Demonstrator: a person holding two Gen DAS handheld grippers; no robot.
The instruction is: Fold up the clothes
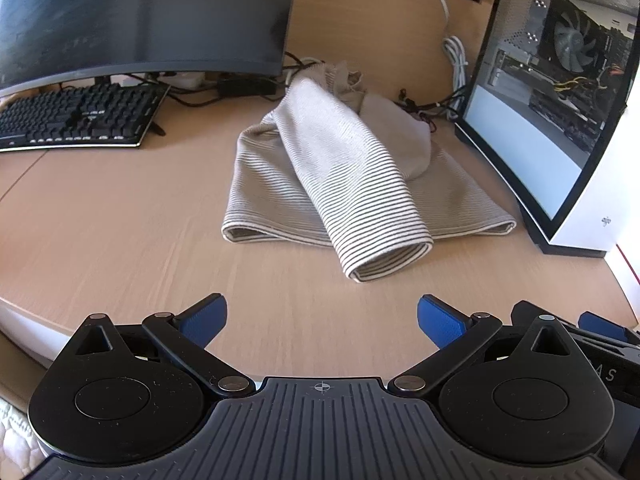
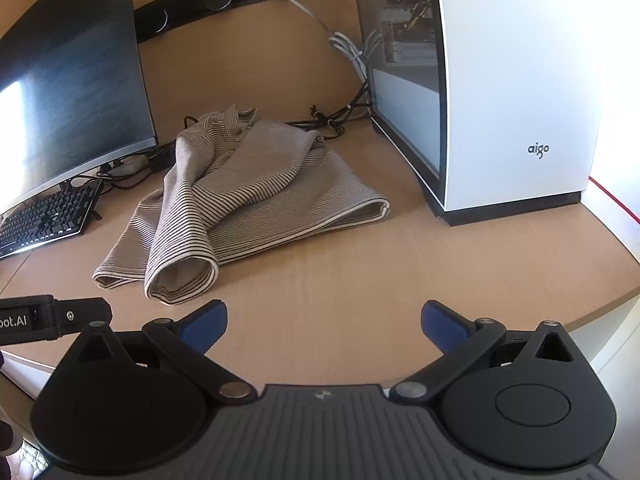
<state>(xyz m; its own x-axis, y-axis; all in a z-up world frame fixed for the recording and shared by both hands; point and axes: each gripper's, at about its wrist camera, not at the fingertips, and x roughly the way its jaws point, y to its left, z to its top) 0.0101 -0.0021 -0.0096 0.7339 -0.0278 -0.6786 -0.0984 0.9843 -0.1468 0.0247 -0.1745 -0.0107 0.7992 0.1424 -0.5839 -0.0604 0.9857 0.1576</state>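
Both tools hang above the near edge of the table (image 1: 120, 220), empty, so the step in hand looks like the reach for the next fold. The left gripper (image 1: 322, 316) has its blue fingers (image 1: 204, 320) spread wide, and the right gripper (image 2: 324, 320) is spread the same way, nothing between them.

To do it well, I'd go for the loose sleeve (image 1: 360, 200) first: come in low, slide one finger under the cuff, pinch both layers, then lay it square over the body before any fold. The other tool could pin the hem so the cloth does not drag toward the cables (image 1: 424, 106).

The striped shirt (image 2: 256, 192) lies mid-table, between the monitor (image 1: 140, 16) and the white computer case (image 2: 512, 92), well apart from both grippers. It is beige with thin dark stripes, knit and limp, partly folded, the sleeve slanting over it and the collar bunched at the far end.
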